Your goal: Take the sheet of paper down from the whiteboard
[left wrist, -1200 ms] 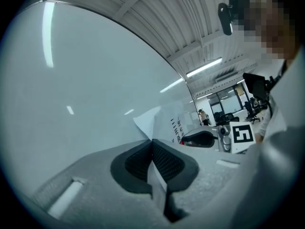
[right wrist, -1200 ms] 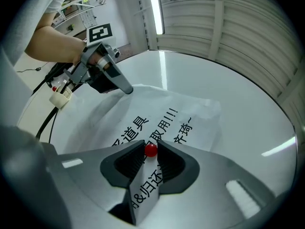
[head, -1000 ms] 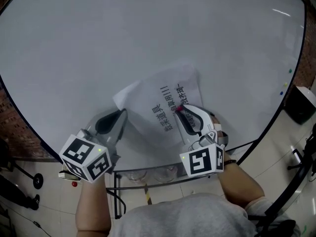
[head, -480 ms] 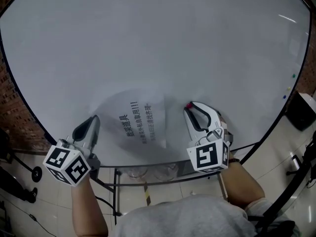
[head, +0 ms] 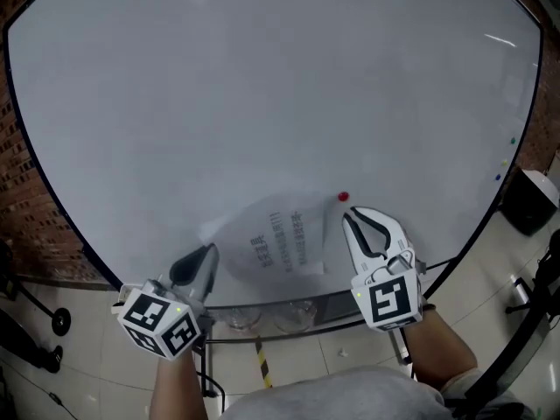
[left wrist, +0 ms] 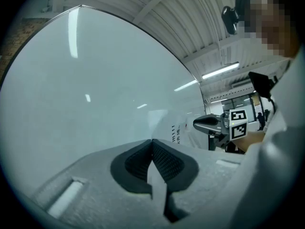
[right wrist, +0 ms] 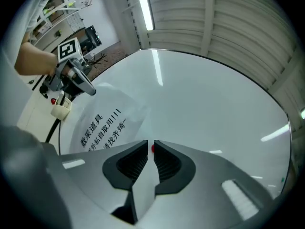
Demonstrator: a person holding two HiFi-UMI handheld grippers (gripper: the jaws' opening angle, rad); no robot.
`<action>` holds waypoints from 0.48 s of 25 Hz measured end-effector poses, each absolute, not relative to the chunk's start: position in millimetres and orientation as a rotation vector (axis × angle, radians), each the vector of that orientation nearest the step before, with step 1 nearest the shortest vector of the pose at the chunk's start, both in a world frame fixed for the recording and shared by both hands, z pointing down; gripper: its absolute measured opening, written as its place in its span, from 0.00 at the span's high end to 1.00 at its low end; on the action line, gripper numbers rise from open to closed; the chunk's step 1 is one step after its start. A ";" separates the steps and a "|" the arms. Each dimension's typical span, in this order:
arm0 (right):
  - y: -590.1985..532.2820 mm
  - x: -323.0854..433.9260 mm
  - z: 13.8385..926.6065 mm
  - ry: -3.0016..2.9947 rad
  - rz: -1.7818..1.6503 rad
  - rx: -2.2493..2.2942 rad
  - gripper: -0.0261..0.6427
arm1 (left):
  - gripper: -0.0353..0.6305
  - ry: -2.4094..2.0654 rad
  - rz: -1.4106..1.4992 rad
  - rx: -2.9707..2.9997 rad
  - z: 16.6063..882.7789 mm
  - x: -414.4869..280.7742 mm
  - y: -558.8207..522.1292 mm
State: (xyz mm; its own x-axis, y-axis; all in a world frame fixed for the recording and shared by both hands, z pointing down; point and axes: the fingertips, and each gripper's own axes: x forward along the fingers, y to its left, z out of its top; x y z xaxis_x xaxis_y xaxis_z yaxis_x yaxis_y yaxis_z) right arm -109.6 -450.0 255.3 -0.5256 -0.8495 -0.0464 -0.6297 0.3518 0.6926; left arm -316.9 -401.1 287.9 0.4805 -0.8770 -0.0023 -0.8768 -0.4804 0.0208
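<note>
Looks steeply down on a large whiteboard with a dark rim, two hand-held claws reaching toward its lower part. Shows the sheet of paper, printed with lines of black characters, low on the board between the two claws and tilted. Grips the sheet's left corner in the left claw, jaws pressed together on the paper's edge. Shows a small round red magnet on bare board just right of the sheet's top right corner, not on the paper. Holds the right claw just below that magnet and right of the sheet, jaws just closing in to a narrow slit, nothing gripped between them. Frames the red magnet through that slit, a little beyond the tips. Takes in tiled floor below the board and a brick wall at the far left.
</note>
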 end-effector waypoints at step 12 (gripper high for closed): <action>-405.2 -108.1 357.2 -2.446 -0.420 1.194 0.96 | 0.94 -1.319 -0.046 2.696 349.6 -276.3 -371.7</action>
State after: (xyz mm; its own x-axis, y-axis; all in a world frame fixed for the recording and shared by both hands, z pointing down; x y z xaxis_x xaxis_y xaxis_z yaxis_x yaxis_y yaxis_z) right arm -108.1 -405.2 357.2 -0.5637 -0.7992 0.2086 -0.6839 0.5932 0.4246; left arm -276.3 -371.7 349.6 0.6152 -0.7877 0.0339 -0.7834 -0.6059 0.1387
